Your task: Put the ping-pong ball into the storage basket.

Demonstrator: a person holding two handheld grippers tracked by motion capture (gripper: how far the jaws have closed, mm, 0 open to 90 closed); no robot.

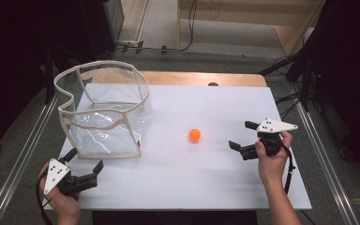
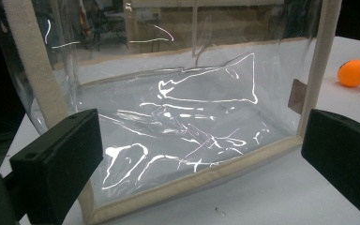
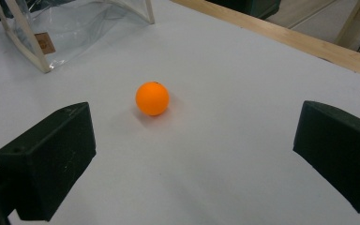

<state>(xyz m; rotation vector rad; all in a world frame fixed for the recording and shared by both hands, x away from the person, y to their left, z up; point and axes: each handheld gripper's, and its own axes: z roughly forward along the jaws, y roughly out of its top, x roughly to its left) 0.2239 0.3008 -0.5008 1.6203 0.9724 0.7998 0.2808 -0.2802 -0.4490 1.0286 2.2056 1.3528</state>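
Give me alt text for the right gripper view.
An orange ball sits on the white table, ahead of the open right gripper and untouched between its black jaws. A clear bag with cream trim stands at the upper left.

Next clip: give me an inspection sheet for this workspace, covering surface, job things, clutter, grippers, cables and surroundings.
Surface: white table, wooden strip along its far edge.
Job's things: orange ball lying free mid-table; clear bag with beige trim standing open at far left, nothing seen inside.
Clutter: nothing seen.
Grippers: left gripper open, facing the bag; right gripper open, facing the ball, apart from it.
Cables: black cable trailing from the right gripper.
Surroundings: metal rails beside the table, grey floor, dark equipment.
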